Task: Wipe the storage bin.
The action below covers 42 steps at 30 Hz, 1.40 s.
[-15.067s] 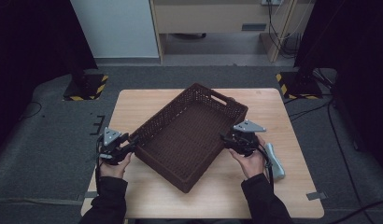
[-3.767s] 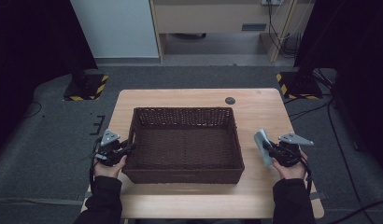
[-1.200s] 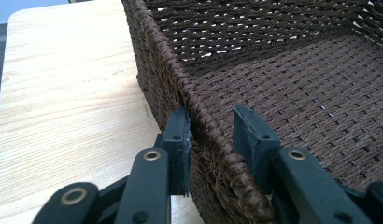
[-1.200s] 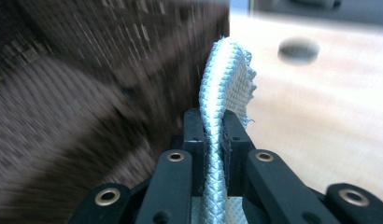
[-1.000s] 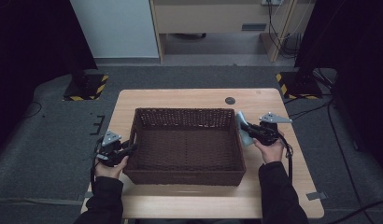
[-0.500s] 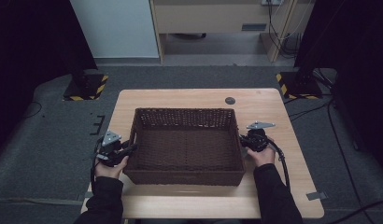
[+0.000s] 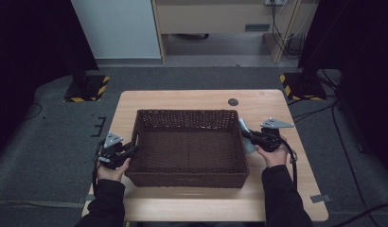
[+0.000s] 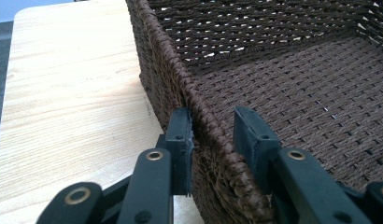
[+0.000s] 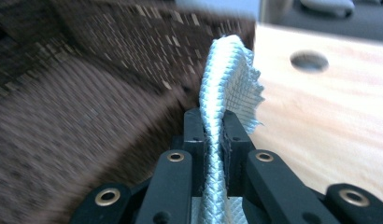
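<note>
A dark brown woven basket (image 7: 187,113) stands in the middle of the wooden table (image 7: 182,99). My left gripper (image 7: 133,150) sits at its left wall. In the left gripper view the jaws of the left gripper (image 8: 213,126) straddle the basket's rim (image 8: 199,100); the outer pad touches the weave and the inner pad stands a little off it. My right gripper (image 7: 251,136) is just outside the basket's right wall, shut on a pale blue woven cloth (image 7: 245,137). In the right gripper view the cloth (image 9: 229,74) rises pinched between the pads of the right gripper (image 9: 212,116).
A small round hole (image 7: 233,101) marks the table behind the basket at the right. A strip of grey tape (image 7: 321,198) lies by the front right corner. Bare wood runs along both sides of the basket. Black stands with yellow-striped bases (image 7: 85,90) are on the floor.
My right gripper with the cloth shifted toward me along the basket's right wall, then back a little. The left gripper and the basket kept still.
</note>
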Tool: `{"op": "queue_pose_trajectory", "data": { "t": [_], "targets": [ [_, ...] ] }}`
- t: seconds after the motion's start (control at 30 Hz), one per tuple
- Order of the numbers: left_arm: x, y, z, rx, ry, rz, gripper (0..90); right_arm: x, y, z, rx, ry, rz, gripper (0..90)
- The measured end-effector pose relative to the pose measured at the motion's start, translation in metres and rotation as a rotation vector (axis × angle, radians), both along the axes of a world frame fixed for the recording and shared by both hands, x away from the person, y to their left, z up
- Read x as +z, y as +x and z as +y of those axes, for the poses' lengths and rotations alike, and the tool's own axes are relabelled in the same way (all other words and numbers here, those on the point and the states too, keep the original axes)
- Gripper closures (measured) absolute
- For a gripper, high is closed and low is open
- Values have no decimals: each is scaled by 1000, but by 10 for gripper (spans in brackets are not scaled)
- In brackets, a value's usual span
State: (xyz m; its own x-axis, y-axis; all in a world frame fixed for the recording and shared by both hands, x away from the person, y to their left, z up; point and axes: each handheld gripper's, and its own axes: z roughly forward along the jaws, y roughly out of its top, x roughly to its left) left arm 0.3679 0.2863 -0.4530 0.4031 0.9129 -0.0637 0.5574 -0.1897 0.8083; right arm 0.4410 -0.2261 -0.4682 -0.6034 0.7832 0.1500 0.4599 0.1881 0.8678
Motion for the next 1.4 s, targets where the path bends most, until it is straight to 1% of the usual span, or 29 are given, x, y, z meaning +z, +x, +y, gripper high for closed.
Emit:
{"op": "queue_pose_trajectory", "data": {
  "t": [0.07,0.13,0.17,0.2,0.27,0.3,0.33,0.4,0.5,0.57,0.6,0.63,0.67,0.7,0.8,0.83,0.87,0.93,1.0,1.07,1.13,1.17,1.2,1.23,1.27,1.3,1.33,1.37,1.4],
  "targets": [
    [0,0,0,0,0,0,669,-11,3,0,-7,-35,41,839],
    [0,0,0,1,1,0,669,-18,5,1,-9,-71,85,839],
    [0,0,0,1,1,-1,670,-25,6,2,-10,-88,91,839],
    [0,0,0,3,1,-1,670,-28,6,3,-10,-90,106,839],
    [0,0,0,10,-10,-1,673,-35,7,6,-3,-117,136,839],
    [0,0,-1,15,-11,-1,676,-37,6,7,-2,-111,150,839],
    [0,0,-2,17,-7,-3,678,-37,6,7,0,-109,144,839],
    [0,0,-4,23,7,-4,683,-32,5,6,1,-97,129,839],
    [0,5,-8,32,7,-5,687,-10,-1,-1,-3,-25,46,839],
    [0,9,-9,33,13,-5,687,5,-6,-5,-2,4,-14,839],
    [0,13,-10,32,11,-6,687,8,-8,-6,-1,17,-26,840],
    [0,15,-11,32,9,-6,686,11,-9,-8,2,15,-35,839],
    [0,17,-11,30,11,-5,684,11,-10,-8,2,13,-31,839],
    [0,18,-11,32,7,-9,682,8,-9,-8,1,1,-21,839],
    [0,17,-10,35,9,-16,649,-5,-3,-5,-8,-41,43,839],
    [-1,17,-10,47,13,-21,620,-9,-2,-5,-10,-48,49,839],
    [-1,17,-8,55,8,-24,571,-13,-1,-5,-9,-47,64,839],
    [-2,17,-5,54,-18,-31,501,-23,1,-2,-12,-65,98,839],
    [0,15,-3,54,-32,-39,460,-33,2,2,-8,-109,131,839],
    [3,12,-2,45,-52,-58,439,-38,4,5,-5,-132,148,840],
    [6,8,-3,39,-39,-68,435,-39,4,5,-5,-126,155,839],
    [6,5,-4,35,-26,-71,436,-37,4,3,-5,-120,148,839],
    [6,3,-4,30,-19,-69,441,-33,3,1,-10,-101,123,839],
    [6,2,-4,26,-13,-65,448,-27,2,-2,-22,-67,111,840],
    [5,0,-3,26,-13,-58,460,-22,1,-5,-23,-56,91,840],
    [4,0,-3,24,-12,-51,477,-13,-1,-9,-21,-28,53,840],
    [3,0,-3,17,-21,-44,487,-8,-3,-10,-21,-7,35,840],
    [1,0,-4,7,-18,-28,502,-2,-6,-13,-14,14,10,840],
    [1,0,-6,1,-7,-25,524,3,-9,-15,-5,30,-11,840]
  ]
}}
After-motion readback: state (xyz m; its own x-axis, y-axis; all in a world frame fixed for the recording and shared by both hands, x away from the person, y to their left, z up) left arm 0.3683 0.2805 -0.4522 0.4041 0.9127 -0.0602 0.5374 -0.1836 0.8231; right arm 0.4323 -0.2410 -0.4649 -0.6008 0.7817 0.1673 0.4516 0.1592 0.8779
